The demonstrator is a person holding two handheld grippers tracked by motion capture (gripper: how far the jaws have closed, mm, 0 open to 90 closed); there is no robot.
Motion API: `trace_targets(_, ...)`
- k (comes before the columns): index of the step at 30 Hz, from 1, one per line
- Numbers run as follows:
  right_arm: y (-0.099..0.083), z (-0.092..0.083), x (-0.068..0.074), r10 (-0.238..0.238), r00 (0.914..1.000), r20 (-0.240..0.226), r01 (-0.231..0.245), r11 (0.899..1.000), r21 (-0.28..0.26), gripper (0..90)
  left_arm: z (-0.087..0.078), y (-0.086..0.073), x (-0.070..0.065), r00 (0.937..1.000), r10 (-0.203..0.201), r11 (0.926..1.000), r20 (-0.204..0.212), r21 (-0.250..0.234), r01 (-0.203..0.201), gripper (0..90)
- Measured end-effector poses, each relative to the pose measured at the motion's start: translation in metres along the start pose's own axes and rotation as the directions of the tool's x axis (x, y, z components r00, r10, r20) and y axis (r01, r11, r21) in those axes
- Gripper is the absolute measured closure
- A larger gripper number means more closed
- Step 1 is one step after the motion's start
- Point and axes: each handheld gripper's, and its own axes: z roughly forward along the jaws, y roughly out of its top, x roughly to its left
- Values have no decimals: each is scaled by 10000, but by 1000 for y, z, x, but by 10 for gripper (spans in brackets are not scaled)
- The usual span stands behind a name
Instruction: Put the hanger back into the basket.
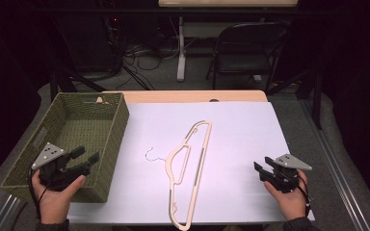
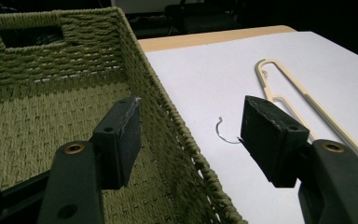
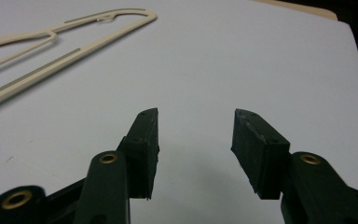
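Both grippers, left (image 1: 87, 158) and right (image 1: 262, 169), gaped empty; the thin hanger (image 1: 191, 169) (twelve o'clock) might slip from a flat pinch.

Count on the white table surface (image 1: 250, 144): one cream clothes hanger (image 1: 189, 168) (with a thin wire hook (image 1: 150, 154)) and one green woven basket (image 1: 70, 137). Two handheld grippers are present: left gripper (image 1: 87, 161) and right gripper (image 1: 262, 167). Behind the table stands one dark chair (image 1: 248, 48).

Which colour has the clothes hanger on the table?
Cream, with a thin metal hook; the hanger shows best in the high view.
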Motion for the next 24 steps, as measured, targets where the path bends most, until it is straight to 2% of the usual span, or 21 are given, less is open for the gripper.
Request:
trace_targets(7,-1,6,1,339,9992,-191,-330,9984,454,509,2,0,-6,9994,330,9995,68,25,-331,385)
trace_targets(9,0,6,4,344,9991,-235,-333,9983,470,509,2,-1,-8,9995,263,9996,164,106,-265,385)
trace_targets(16,7,9,19,-112,9990,-429,149,9962,862,509,-1,2,-15,9988,363,9993,318,42,-364,382)
trace_targets(19,10,11,21,-17,9985,-552,76,9943,1068,509,-1,2,-15,9986,370,9993,371,19,-371,382)
trace_targets(24,19,17,23,-238,9982,-549,321,9875,1546,508,-1,2,-16,9985,370,9993,408,47,-372,382)
